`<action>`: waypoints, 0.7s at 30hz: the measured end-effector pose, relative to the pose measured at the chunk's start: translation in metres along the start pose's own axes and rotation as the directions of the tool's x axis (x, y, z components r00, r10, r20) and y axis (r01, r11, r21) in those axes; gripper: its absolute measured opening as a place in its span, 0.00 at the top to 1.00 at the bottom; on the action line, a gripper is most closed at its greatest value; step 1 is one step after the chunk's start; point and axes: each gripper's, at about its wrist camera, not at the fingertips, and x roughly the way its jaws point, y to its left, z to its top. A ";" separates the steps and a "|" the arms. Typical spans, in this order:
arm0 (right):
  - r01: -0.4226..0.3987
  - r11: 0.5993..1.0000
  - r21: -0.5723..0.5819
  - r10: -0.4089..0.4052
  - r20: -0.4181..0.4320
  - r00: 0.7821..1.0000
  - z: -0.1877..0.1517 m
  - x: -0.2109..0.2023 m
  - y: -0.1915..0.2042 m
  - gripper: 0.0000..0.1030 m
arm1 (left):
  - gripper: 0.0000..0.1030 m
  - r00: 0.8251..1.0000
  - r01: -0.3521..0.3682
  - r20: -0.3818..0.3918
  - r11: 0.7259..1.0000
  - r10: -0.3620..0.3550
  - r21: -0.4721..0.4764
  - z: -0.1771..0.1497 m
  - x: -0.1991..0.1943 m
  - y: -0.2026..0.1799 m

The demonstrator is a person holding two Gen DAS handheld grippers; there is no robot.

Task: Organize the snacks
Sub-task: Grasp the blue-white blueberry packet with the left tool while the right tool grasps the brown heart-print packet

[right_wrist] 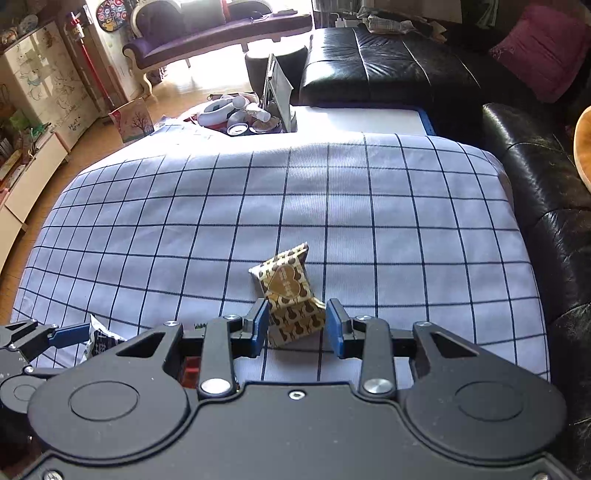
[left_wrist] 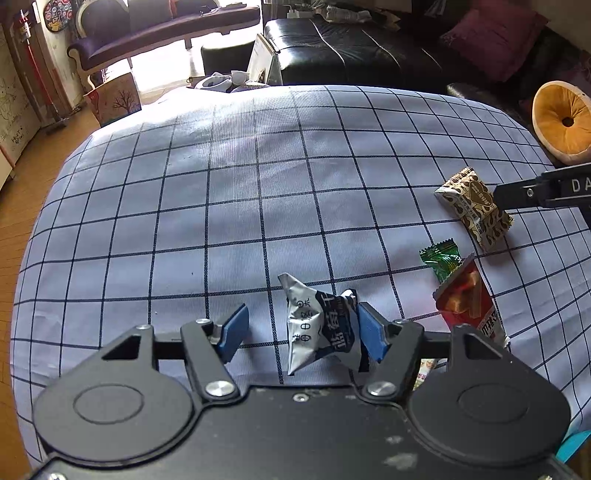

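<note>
Left wrist view: the left gripper (left_wrist: pixel 302 332) stands released, a crumpled white-and-navy packet (left_wrist: pixel 321 328) on the checked cloth (left_wrist: pixel 184 221) leaning on one pad. A green candy (left_wrist: pixel 441 260) and red wafer packet (left_wrist: pixel 471 302) lie nearby.

Right wrist view: the right gripper (right_wrist: pixel 297 326) grasps a gold-brown packet (right_wrist: pixel 291 295); a black sofa (right_wrist: pixel 535 206) borders the cloth

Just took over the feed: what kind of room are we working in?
Most likely a home living room: a black leather sofa, a purple chaise by a sunlit window, and a checked cloth covering the work surface.
</note>
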 end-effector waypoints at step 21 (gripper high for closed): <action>0.046 0.979 -0.199 -0.043 0.020 0.999 0.004 0.036 0.032 0.55 | 0.33 0.997 0.078 -0.019 0.996 -0.079 -0.032 0.005 0.002 0.016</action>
